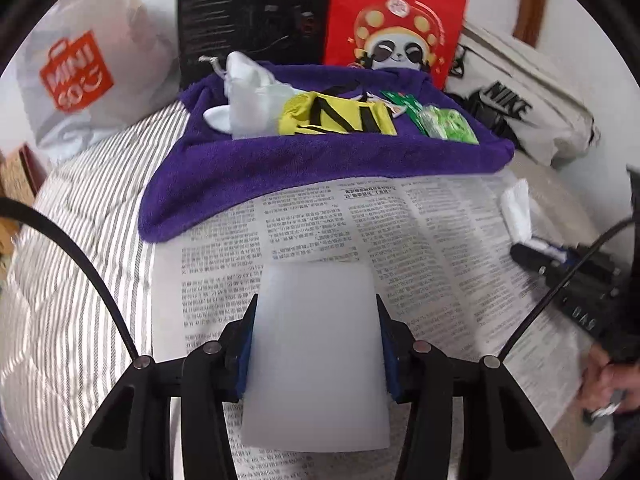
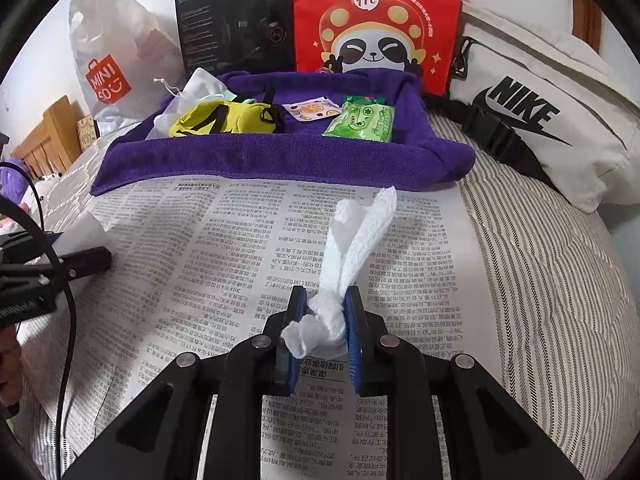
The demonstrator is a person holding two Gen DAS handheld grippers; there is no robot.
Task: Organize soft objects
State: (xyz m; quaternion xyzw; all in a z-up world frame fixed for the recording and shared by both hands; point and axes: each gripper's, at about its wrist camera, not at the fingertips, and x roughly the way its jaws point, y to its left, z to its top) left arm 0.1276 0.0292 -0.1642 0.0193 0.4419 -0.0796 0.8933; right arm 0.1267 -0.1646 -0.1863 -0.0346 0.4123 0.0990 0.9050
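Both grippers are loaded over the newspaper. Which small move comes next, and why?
Probably carry the right gripper, shut on the white gauze strip, forward to the purple towel tray; other soft items already lie there, with bare purple beside the green packet.

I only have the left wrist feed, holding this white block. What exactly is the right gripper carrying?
Observer: The right gripper is shut on a knotted white cloth strip.
Operator: Anything on the purple towel I can't make out behind the yellow cloth?
Observer: A small fruit-print packet lies flat on the purple towel, between the yellow cloth and the green packet.
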